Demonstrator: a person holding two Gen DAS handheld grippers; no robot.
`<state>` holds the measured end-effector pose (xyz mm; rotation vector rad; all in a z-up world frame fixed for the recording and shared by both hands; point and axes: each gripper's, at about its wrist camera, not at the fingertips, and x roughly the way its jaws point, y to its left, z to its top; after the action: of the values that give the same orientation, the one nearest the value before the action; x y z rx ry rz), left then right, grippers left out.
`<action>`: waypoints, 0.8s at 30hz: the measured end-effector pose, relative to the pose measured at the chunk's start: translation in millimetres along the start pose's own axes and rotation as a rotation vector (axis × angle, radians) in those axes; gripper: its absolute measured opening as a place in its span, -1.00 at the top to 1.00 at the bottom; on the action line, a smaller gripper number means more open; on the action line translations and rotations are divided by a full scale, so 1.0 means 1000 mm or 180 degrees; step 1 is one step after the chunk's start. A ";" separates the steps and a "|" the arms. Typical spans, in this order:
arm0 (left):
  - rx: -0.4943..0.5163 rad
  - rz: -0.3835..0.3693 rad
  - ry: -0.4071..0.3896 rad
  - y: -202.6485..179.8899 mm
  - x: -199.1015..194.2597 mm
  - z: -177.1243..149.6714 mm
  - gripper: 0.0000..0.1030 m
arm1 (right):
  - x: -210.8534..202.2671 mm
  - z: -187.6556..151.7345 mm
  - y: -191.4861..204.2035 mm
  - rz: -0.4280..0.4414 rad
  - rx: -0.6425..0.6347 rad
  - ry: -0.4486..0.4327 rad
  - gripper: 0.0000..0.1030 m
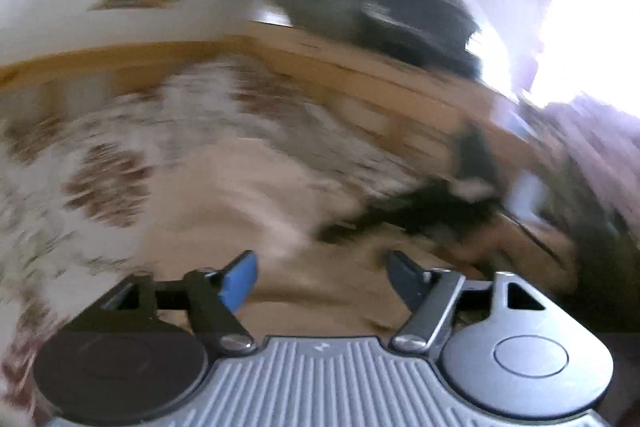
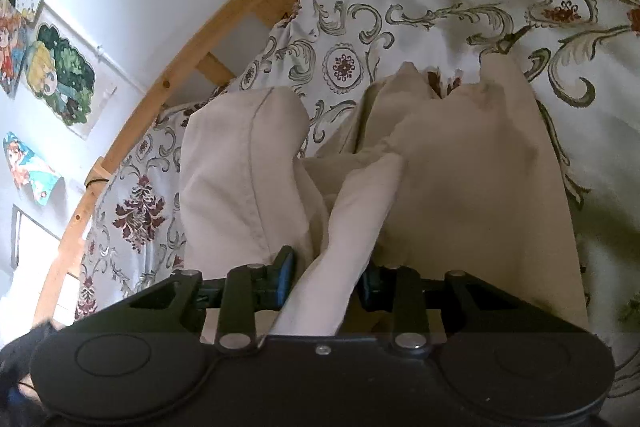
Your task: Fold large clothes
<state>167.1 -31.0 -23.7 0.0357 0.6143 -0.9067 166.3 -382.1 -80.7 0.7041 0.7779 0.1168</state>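
My right gripper (image 2: 326,285) is pinching a fold of the beige cotton garment (image 2: 460,179) on the floral bedspread (image 2: 420,7) — left gripper (image 1: 320,277) gapes, holding nothing, its view badly smeared.

beige garment (image 2: 460,167) — white bedspread (image 2: 440,7) with maroon flowers, grey-green scrolls
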 end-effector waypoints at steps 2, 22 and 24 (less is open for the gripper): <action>-0.0466 0.0302 0.0011 0.029 0.008 -0.004 -0.67 | 0.000 -0.001 0.000 -0.0017 -0.0018 -0.0014 0.35; -0.2093 0.0509 0.0727 0.109 0.082 -0.062 -0.66 | 0.001 0.002 -0.002 0.0295 0.0391 -0.0082 -0.66; -0.2114 0.0513 0.0730 0.108 0.083 -0.063 -0.65 | 0.002 0.002 0.003 0.0338 0.0300 -0.0063 -0.78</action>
<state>255.1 -5.6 -142.0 -0.4070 1.0867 -0.5123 169.3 -380.5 -78.8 0.8351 0.7305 0.1702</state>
